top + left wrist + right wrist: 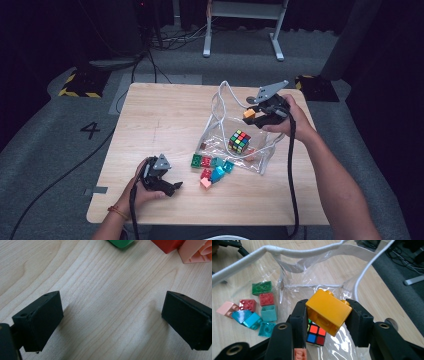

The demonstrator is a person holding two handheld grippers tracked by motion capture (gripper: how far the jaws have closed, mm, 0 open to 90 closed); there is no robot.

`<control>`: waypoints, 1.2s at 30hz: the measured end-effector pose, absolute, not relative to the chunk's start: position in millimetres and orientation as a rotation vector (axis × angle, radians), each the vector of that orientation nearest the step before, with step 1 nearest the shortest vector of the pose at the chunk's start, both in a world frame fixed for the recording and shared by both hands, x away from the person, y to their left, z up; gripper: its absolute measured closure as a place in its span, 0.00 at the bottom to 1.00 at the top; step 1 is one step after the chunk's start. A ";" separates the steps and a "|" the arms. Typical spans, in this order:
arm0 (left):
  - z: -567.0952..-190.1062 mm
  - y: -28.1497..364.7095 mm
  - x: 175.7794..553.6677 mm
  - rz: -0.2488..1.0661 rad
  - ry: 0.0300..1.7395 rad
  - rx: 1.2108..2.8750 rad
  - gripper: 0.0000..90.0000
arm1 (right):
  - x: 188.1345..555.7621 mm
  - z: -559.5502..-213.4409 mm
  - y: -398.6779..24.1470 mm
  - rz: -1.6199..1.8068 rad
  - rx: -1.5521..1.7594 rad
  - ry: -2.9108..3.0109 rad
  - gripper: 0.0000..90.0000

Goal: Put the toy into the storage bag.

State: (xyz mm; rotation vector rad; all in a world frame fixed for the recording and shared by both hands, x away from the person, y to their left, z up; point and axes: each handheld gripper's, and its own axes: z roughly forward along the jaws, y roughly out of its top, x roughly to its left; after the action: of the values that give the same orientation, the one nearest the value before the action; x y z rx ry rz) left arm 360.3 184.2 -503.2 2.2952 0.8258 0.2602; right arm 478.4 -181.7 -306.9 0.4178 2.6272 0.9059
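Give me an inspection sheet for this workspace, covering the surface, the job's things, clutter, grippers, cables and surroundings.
Surface: light wooden table, bare at its left half.
Job's things: orange plastic building brick held above the clear plastic bag with white handles; multicoloured puzzle cube lies inside the bag.
Clutter: loose green, red, teal and pink plastic bricks lie on the table beside the bag.
Grippers: right gripper is shut on the orange brick over the bag; left gripper is open and empty, low over bare wood.
Cables: black gripper cable runs along the right forearm; more cables on the floor.
Surroundings: grey carpet, white frame legs, yellow-black hazard tape.
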 end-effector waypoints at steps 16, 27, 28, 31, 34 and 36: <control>-503.1 184.3 360.3 0.260 0.826 2.296 0.04 | 488.0 -323.3 -170.9 0.645 0.356 2.779 0.61; -503.2 183.9 360.8 0.260 0.823 2.297 0.04 | 491.4 -334.6 -190.2 0.496 0.415 2.882 0.61; -503.2 183.8 360.9 0.260 0.823 2.297 0.04 | 490.8 -335.2 -191.7 0.499 0.421 2.887 0.61; -503.2 183.9 360.9 0.260 0.823 2.298 0.04 | 489.3 -336.5 -194.3 0.517 0.432 2.891 0.60; -503.2 183.9 360.9 0.260 0.823 2.298 0.04 | 488.6 -336.3 -197.1 0.557 0.432 2.879 0.55; -503.2 183.9 360.9 0.260 0.823 2.298 0.04 | 487.8 -334.8 -199.2 0.584 0.451 2.863 0.51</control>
State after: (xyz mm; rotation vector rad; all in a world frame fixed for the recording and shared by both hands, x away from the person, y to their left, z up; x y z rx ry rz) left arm 360.9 183.9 -503.2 2.2978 0.8229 0.2597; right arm 487.8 -199.2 -334.8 0.4508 2.8632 0.5840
